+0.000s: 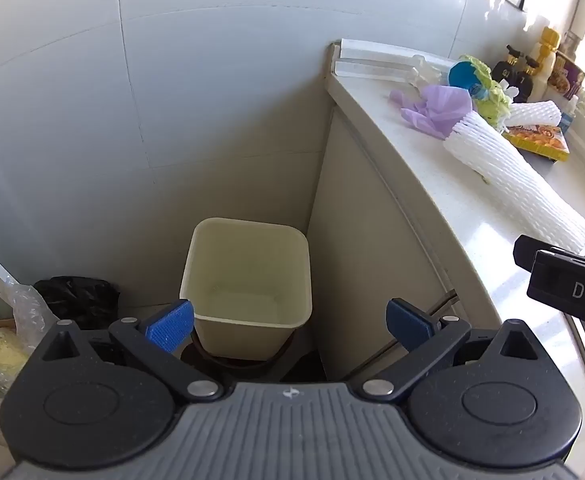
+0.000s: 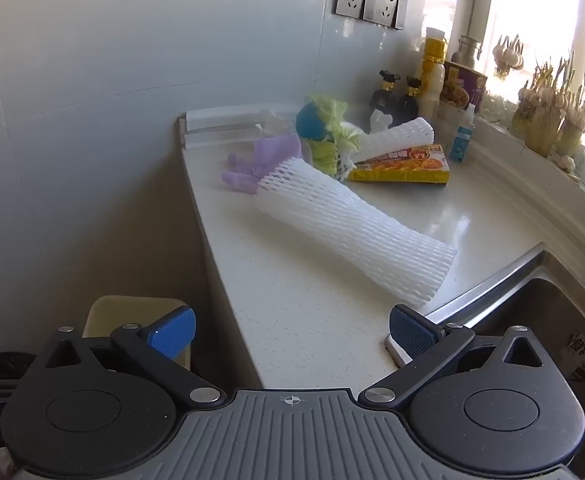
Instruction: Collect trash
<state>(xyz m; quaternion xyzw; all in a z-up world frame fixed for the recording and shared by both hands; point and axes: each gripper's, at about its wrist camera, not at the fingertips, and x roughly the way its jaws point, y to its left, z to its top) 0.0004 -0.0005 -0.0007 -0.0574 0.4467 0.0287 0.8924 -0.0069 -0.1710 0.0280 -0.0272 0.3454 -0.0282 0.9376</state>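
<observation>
A cream waste bin (image 1: pixel 248 280) stands on the floor in the corner beside the cabinet, empty inside. My left gripper (image 1: pixel 288 322) hangs open above its near rim, nothing between its blue pads. On the white counter (image 2: pixel 312 304) lie a long white foam net sleeve (image 2: pixel 352 228), a second foam sleeve (image 2: pixel 400 132), a crumpled purple bag (image 2: pixel 260 160), a yellow-green net with a blue cup (image 2: pixel 324 132) and a yellow food box (image 2: pixel 404 164). My right gripper (image 2: pixel 292 332) is open over the counter's near edge, short of the long sleeve. The bin's rim (image 2: pixel 132 308) shows at lower left.
Dark sauce bottles (image 2: pixel 392 96), a yellow-capped bottle (image 2: pixel 432 72) and a small spray bottle (image 2: pixel 462 132) stand at the counter's back. A steel sink (image 2: pixel 532 312) lies to the right. A black bag (image 1: pixel 76 298) and clear plastic bags (image 1: pixel 0 344) sit on the floor left of the bin.
</observation>
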